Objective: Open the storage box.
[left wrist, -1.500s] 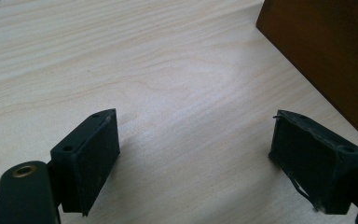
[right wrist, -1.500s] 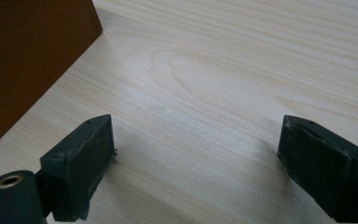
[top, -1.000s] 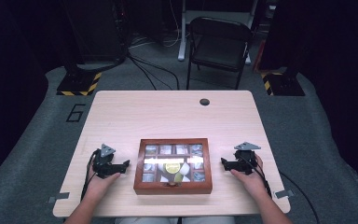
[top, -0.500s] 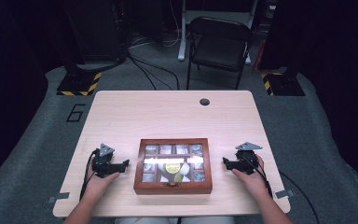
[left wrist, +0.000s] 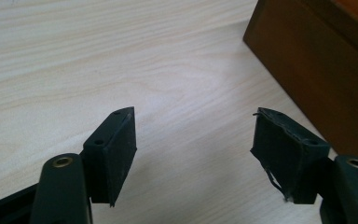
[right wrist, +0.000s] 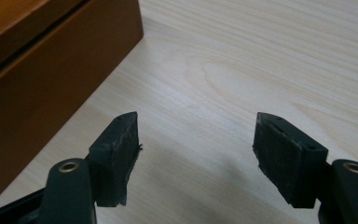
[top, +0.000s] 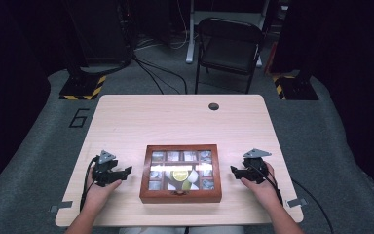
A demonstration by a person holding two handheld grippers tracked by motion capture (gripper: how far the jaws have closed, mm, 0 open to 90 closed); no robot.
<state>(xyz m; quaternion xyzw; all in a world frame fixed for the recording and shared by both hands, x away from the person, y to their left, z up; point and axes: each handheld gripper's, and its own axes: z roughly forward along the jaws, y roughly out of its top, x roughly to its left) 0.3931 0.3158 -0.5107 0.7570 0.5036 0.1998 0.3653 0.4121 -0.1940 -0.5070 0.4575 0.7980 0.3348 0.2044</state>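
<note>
The high view is showing a wooden box (top: 180, 173) with a glass-paned lid sitting low in the centre of the frame, on the table (top: 175, 122), with the left gripper (top: 125, 171) just beside it at lower left and the right gripper (top: 234, 170) just beside it at lower right. The left gripper view is adding the box's dark side wall (left wrist: 317, 70) at upper right; the right gripper view is showing that wall (right wrist: 42, 88) at upper left. Both grippers' jaws have just been closing, yet they are standing apart over bare tabletop, gripping and touching nothing.
</note>
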